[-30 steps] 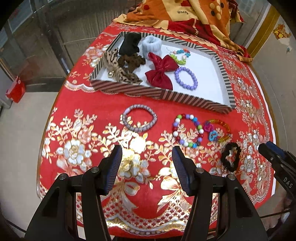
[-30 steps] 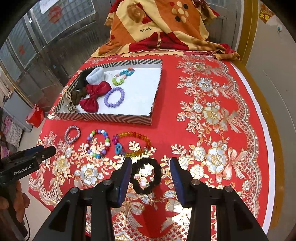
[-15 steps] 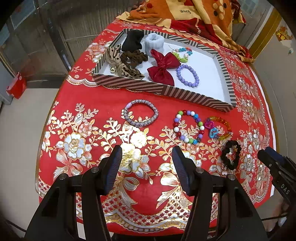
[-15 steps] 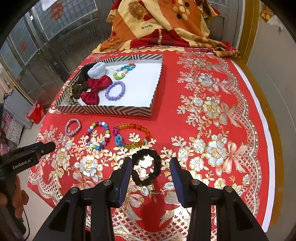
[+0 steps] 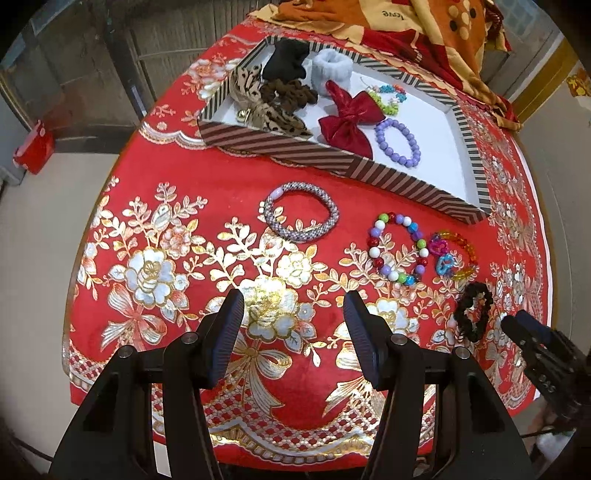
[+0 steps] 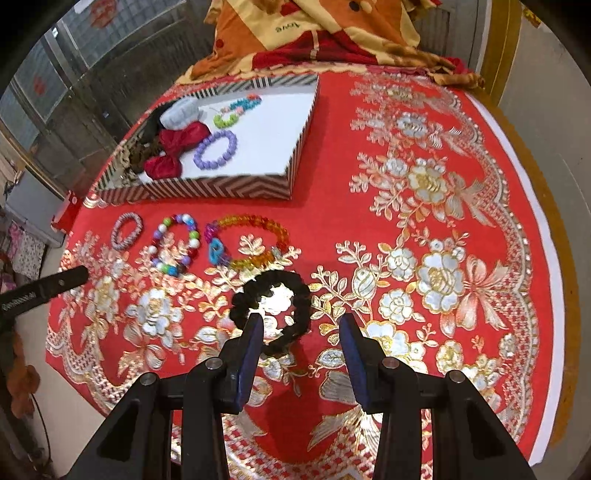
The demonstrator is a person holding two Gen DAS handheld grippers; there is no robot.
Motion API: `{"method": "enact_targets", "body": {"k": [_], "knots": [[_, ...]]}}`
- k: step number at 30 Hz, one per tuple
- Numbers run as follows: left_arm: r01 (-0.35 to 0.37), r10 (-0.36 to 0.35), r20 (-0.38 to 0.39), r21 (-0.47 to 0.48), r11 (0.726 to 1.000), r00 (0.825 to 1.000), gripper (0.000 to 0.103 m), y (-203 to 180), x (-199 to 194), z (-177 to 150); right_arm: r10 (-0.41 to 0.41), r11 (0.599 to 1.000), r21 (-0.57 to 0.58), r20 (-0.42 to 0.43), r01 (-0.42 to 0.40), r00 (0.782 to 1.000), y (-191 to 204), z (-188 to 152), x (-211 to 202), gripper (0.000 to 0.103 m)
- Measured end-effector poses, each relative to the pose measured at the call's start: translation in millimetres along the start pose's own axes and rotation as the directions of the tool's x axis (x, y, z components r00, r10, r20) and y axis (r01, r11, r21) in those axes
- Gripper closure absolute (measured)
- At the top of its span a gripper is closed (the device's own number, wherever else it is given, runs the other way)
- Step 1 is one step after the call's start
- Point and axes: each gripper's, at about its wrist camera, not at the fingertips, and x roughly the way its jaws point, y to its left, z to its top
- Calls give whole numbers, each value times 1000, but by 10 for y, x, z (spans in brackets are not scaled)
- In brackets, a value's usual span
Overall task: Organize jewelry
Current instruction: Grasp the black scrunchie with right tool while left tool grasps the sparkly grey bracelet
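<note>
A black beaded bracelet (image 6: 273, 278) lies on the red tablecloth just under my right gripper (image 6: 301, 325). The gripper is open; its left finger sits over the ring's lower left and its right finger stands outside the ring, with no pad pressing. My left gripper (image 5: 293, 325) hangs open over bare cloth, nothing between its fingers. Beyond it lie a grey beaded bracelet (image 5: 328, 210), a multicoloured bead bracelet (image 5: 373, 253) and an amber bracelet with pink and blue charms (image 5: 443, 258). Behind stands the striped tray (image 5: 295, 151).
The tray holds a purple bracelet (image 5: 382, 138), a red bow (image 5: 347, 118), a green and turquoise bead string (image 5: 388, 98) and several hair ties at its left end. An orange patterned cloth (image 6: 314, 33) is heaped at the table's far edge. The table's rounded edge runs close below both grippers.
My right gripper has dropped toward the black bracelet, whose ring now reaches its fingertips. The left gripper has tilted slightly and stays open over the same patch of cloth.
</note>
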Motion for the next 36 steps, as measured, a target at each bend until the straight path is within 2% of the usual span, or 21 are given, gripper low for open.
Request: {"method": "enact_targets", "body": {"k": [9,11,14,18,26,28,33,34,35,36], "knots": [[1,-2,-16,-50,999,1000,47,151,53,62,23,1000,-16,-9,-24,1000,-23,79,278,63],[4,-6,-24,-72,997,1000,47,202,85,94,16,1000,-27,-21,-17,1000,-6,78,346,73],[9,-12,-30,-98,995,999,47,253,132,170,14,999,-51,-11,-15,1000,22,64,372,83],[-7,3,-38,-112,994,999,47,269,244,330,6,997,-71,-13,-7,1000,42,58,381,83],[-67,58,-91,-92,994,994,47,190,544,546,42,999,-29,-15,-42,999,-14,62,377,83],[-63,52,-102,-102,993,993,47,185,601,584,43,999,-26,-14,-43,999,-19,59,372,83],[-79,70,-93,-90,993,993,49,151,656,649,40,999,-26,-12,-40,999,-19,53,362,83],[-91,84,-86,-77,993,993,57,136,654,648,39,999,-29,-12,-39,999,-16,56,366,83],[-109,104,-78,-61,992,992,73,114,652,653,36,999,-31,-11,-36,999,-11,56,367,83],[-117,113,-73,-50,992,991,80,97,653,650,33,999,-32,-11,-34,999,-4,58,368,83]]}}
